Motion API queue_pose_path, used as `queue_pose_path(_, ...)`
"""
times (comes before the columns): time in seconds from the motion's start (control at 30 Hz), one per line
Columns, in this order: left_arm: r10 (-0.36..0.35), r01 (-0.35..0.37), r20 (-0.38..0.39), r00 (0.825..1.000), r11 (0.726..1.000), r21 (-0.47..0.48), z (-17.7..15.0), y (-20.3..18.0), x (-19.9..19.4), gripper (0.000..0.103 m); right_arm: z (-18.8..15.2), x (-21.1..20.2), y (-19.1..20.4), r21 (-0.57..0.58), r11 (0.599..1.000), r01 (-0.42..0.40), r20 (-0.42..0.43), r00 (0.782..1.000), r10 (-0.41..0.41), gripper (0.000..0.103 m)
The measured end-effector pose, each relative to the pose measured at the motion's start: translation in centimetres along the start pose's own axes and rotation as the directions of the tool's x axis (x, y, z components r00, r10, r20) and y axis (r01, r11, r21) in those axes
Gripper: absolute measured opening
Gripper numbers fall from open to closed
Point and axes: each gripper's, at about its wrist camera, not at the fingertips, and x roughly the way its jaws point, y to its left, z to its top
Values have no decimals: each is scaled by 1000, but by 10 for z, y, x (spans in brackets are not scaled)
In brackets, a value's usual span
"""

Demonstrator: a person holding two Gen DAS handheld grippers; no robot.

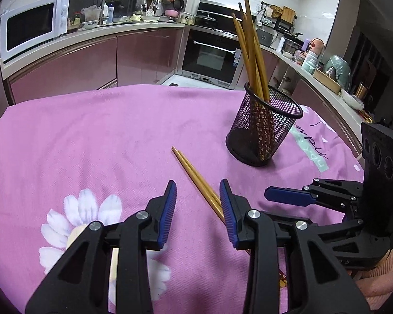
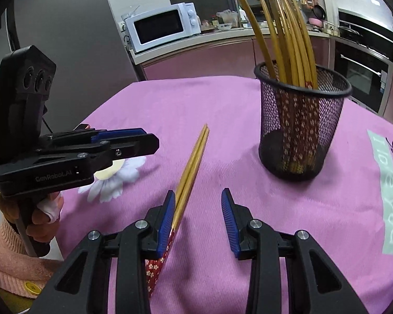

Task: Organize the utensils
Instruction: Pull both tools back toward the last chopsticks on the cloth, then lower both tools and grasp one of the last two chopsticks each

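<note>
A pair of wooden chopsticks (image 1: pixel 194 175) with red flowered handles lies on the pink cloth (image 1: pixel 91 136). In the right wrist view the pair (image 2: pixel 192 162) runs along the inner face of my right gripper's left finger. My right gripper (image 2: pixel 198 218) is open and holds nothing. My left gripper (image 1: pixel 197 209) is open and empty, its right finger over the pair's lower part. A black mesh cup (image 1: pixel 264 128) holds several chopsticks upright; it also shows in the right wrist view (image 2: pixel 298 123). Each gripper shows in the other's view, the right (image 1: pixel 288 196) and the left (image 2: pixel 123 141).
The cloth has a white daisy print (image 1: pixel 78 222) and a green label (image 2: pixel 390 191). Kitchen counters, a white microwave (image 1: pixel 34 26) and a built-in oven (image 1: pixel 212 52) stand beyond the table's far edge.
</note>
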Motion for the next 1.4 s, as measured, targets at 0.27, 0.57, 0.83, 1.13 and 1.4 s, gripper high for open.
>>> queue_pose_path(0.27, 5, -4, -29, 1000, 1000, 16, -3, -11, 6, 37, -8, -5, -6, 23, 1000, 6, -1, 1000, -6, 34)
queue_pose_path(0.57, 23, -23, -29, 999, 1000, 4, -11, -10, 4, 39, -10, 2, -6, 21, 1000, -5, -24, 1000, 5, 34)
queue_pose_path(0.83, 48, -48, -29, 998, 999, -13, -17, -6, 0, 40, -11, 6, -5, 10, 1000, -1, -43, 999, 2, 34)
queue_pose_path(1.13, 52, -53, -46, 998, 999, -11, -21, -7, 4, 40, -4, 17, -1, -11, 1000, 9, -72, 997, -9, 34)
queue_pose_path(1.4, 53, -55, -55, 997, 998, -18, -23, -5, 7, 40, 0, 21, 1, -37, 998, 42, -81, 996, -45, 33)
